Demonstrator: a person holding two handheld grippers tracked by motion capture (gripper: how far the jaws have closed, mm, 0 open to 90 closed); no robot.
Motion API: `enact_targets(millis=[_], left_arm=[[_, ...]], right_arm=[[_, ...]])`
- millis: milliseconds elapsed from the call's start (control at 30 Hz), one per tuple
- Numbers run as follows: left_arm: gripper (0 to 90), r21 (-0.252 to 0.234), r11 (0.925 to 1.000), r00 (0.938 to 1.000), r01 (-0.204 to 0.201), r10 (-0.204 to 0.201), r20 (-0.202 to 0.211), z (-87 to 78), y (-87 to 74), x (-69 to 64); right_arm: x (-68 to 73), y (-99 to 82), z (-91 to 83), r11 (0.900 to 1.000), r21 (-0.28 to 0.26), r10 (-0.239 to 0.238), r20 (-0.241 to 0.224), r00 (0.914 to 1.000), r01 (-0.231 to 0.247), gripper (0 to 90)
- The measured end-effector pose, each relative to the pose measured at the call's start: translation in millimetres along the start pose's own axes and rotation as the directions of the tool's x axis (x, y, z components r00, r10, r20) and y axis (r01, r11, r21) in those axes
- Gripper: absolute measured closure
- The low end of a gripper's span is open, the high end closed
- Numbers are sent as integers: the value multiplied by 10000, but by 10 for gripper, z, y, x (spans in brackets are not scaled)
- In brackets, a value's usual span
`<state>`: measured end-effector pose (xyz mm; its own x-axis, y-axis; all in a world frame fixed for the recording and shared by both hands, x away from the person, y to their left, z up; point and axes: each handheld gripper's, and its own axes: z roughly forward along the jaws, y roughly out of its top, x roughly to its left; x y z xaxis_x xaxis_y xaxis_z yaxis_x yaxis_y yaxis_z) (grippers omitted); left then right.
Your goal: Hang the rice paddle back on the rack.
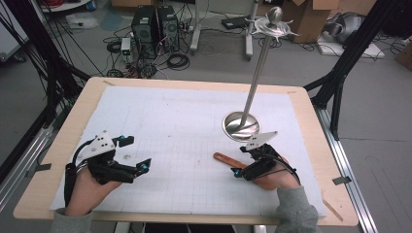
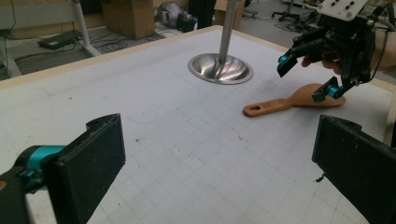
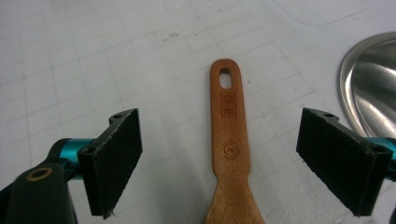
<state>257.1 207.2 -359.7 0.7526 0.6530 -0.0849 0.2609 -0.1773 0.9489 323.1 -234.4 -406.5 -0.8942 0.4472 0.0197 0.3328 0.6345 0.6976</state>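
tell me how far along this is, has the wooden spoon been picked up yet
Not yet. Nothing looks done: the wooden spoon lies flat on the white mat, beside the metal stand's base. In hand: the right gripper hangs over the spoon, jaws open on either side of the handle without touching it. The left gripper is open and idle over the mat. Closing on the spoon, lifting it and whatever follows are all left.
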Motion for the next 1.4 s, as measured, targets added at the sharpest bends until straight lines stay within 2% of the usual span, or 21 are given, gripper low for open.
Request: enact_targets(millis=[100, 400, 533, 700, 933, 1033, 1400], left_arm=[[30, -51, 10000, 10000, 50, -50, -65, -31, -5, 8], [30, -60, 9999, 9996, 145, -146, -232, -102, -43, 37], [30, -38, 9999, 9995, 168, -169, -268, -126, -52, 40], [30, -71, 9998, 9992, 188, -191, -347, -151, -63, 47], [30, -79, 9997, 9990, 217, -220, -396, -173, -67, 47], [30, -86, 9997, 9989, 212, -216, -418, -175, -67, 45], [30, -85, 9998, 9989, 205, -209, -423, -189, -68, 54]], right_arm=[[-15, -1, 38, 9998, 166, 76, -91, 9999, -74, 150], [-30, 20, 149, 9971, 748, -110, -115, 9999, 118, 225], [-58, 14, 182, 9956, 926, -167, 88, 9998, 158, 291], [-72, 4, 222, 9932, 1151, -195, -13, 9998, 195, 366], [-96, -9, 251, 9912, 1318, -145, 31, 9999, 140, 420], [-106, -13, 262, 9900, 1404, 112, 191, 9998, -138, 443], [-100, -19, 264, 9883, 1520, 130, 106, 9999, -144, 514]])
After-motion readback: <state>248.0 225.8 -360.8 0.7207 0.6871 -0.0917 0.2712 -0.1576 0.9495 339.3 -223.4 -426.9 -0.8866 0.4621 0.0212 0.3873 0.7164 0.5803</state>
